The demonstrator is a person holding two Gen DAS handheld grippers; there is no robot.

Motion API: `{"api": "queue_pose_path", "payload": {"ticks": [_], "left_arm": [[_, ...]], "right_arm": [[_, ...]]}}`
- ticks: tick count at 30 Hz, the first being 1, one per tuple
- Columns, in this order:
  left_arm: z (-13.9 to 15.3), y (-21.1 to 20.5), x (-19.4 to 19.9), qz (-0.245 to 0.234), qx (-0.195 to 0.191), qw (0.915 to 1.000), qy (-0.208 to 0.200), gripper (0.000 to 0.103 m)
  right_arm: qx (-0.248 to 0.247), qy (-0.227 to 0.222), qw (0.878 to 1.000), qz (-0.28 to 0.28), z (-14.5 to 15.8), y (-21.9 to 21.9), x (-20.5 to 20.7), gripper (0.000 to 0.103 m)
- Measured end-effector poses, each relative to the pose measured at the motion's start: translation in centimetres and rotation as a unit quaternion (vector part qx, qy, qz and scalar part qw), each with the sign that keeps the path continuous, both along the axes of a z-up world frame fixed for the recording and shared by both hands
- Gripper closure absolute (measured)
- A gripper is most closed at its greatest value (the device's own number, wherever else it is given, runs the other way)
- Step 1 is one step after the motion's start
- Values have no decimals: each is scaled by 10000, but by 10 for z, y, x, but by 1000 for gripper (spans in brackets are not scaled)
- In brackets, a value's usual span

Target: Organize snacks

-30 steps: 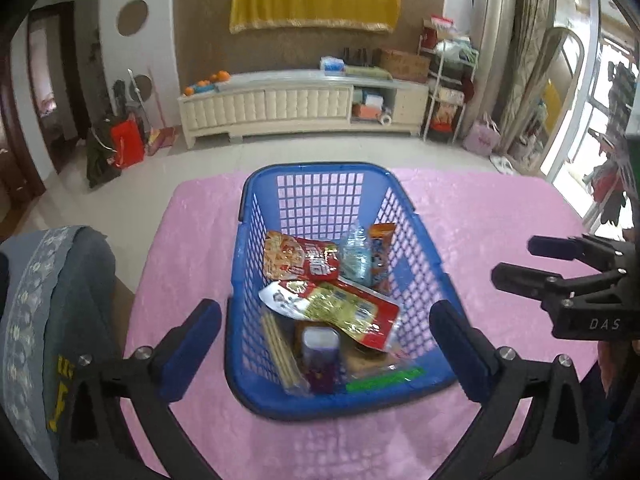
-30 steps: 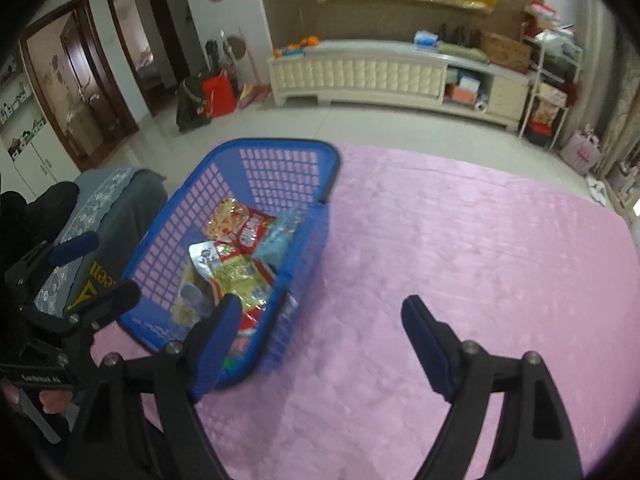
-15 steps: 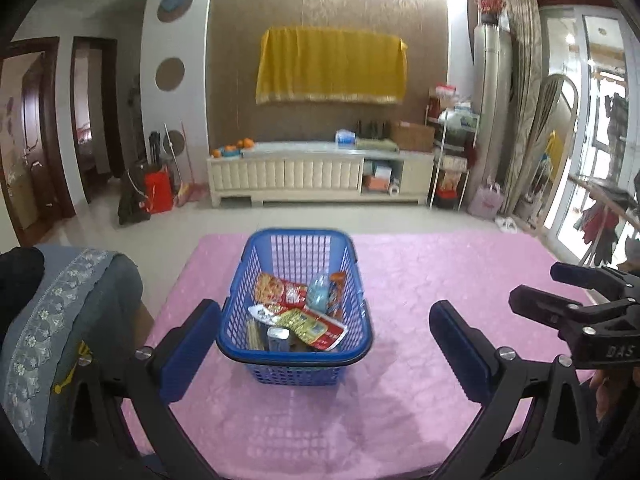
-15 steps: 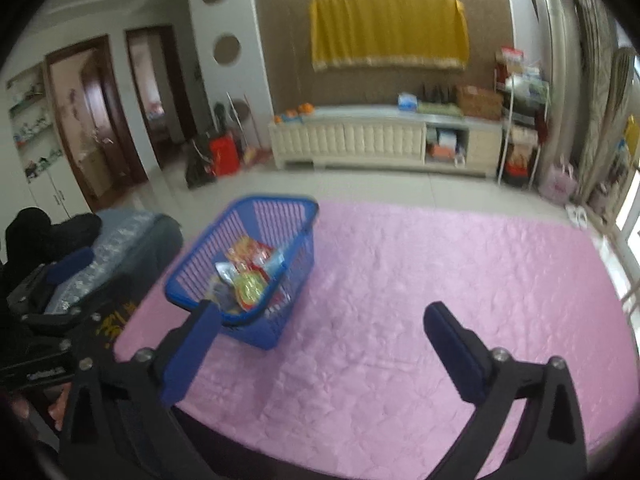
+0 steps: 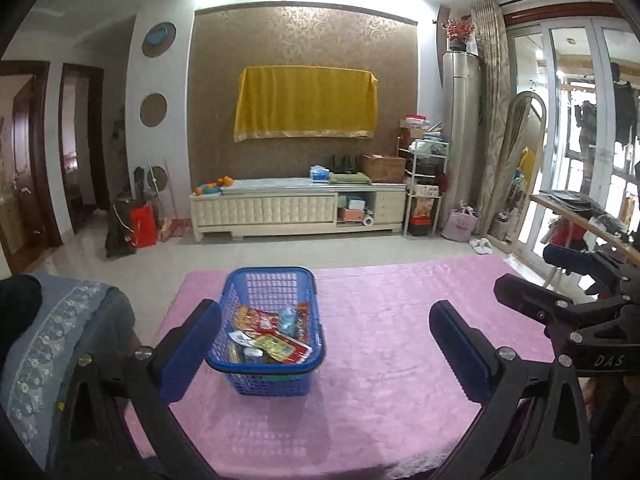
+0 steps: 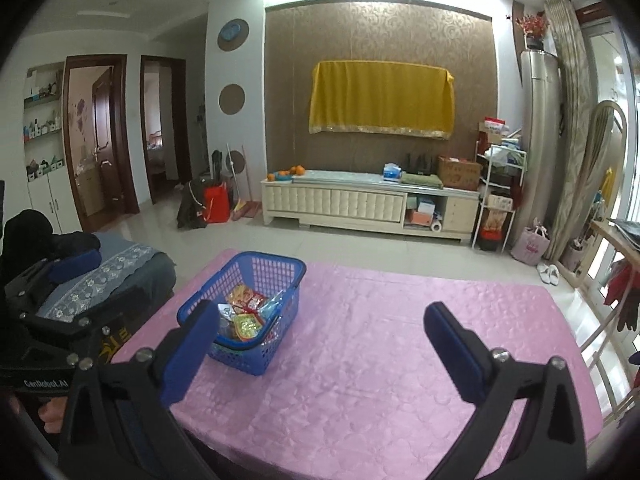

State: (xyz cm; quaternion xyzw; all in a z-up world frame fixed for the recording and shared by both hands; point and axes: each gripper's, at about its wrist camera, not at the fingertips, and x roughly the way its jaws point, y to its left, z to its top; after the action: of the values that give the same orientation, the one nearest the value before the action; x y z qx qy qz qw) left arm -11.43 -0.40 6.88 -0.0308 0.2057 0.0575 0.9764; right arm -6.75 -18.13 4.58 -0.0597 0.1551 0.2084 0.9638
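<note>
Both tools empty and spread wide, held back from the tabletop; snacks sit gathered in the basket.

Left tool (image 5: 325, 338) has its jaws released, nothing between the blue pads; right tool (image 6: 322, 340) likewise open and empty. Ahead of them, the blue plastic basket (image 5: 272, 280) stands upright on the pink-covered tabletop (image 5: 400, 360), toward its left side. Inside lie the snack packets (image 5: 272, 338): red, yellow and clear wrappers, piled loosely. No loose packet shows on the cloth around it. Judgement: the gathering looks finished, or nearly so; nothing visible is left to collect.
</note>
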Motion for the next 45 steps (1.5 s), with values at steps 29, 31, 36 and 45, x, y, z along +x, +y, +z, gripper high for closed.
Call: {"api": "queue_pose_path", "payload": {"ticks": [29,31,36,45], "left_arm": [[-5,1,-12,-70,-60,9999,-68,0],[-3,1,-13,-76,-54,9999,-77,0],[-2,2,-13,-83,-62,9999,-90,0],[-2,3,-13,-81,-82,9999,-54,0]], "right_arm": [[-8,135,9999,49,-7,5,-17,0],[-9,139,9999,51,-7,5,-17,0],[-3,143,9999,49,-8,6,-18,0],[-11,172,9998,72,-11,7,-23,0]]}}
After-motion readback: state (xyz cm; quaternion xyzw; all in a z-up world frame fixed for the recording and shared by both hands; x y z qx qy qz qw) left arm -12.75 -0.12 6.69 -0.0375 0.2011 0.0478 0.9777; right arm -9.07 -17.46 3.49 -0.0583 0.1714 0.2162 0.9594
